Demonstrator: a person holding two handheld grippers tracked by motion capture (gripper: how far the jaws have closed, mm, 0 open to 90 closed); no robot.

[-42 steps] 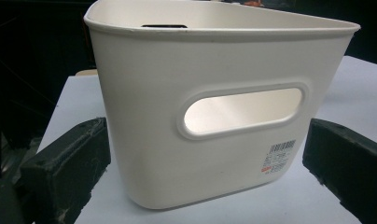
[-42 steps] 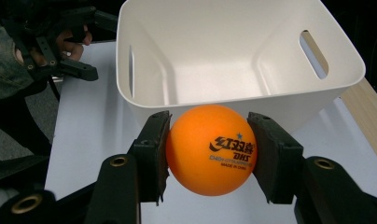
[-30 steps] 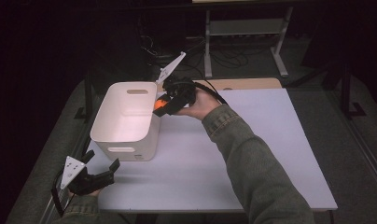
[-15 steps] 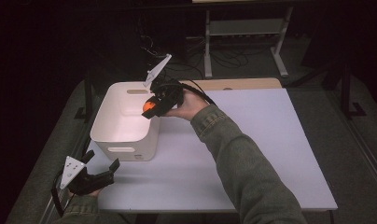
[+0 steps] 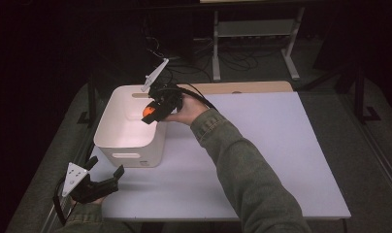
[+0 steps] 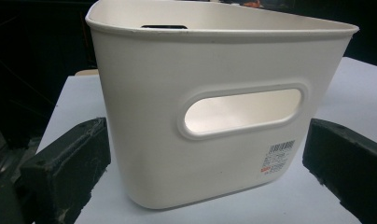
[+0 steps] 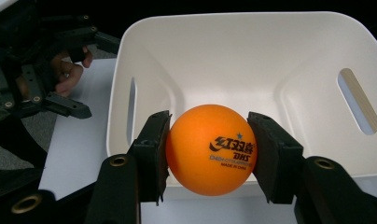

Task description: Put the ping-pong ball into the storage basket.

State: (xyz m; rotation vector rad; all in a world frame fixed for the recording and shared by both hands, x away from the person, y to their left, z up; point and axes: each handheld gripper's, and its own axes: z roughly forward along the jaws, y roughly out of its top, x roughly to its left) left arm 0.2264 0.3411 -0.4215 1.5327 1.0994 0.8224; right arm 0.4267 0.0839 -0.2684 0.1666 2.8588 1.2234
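An orange table-tennis ball with black print is clamped between the two jaws of my right gripper. In the high view that right gripper hangs with the ball over the right rim of a white plastic bin with handle slots. The bin's inside looks bare. My left gripper rests open at the table's near left corner, its jaws spread wide toward the bin's near wall, not touching it.
The bin stands on a white tabletop with a wooden strip along its far edge. Beyond the table are a metal stand and cables on a dark floor. Bare tabletop stretches to the right of the bin.
My right gripper has carried the ball leftward from beside the bin's right wall to over its rim. The left gripper has stayed in place.
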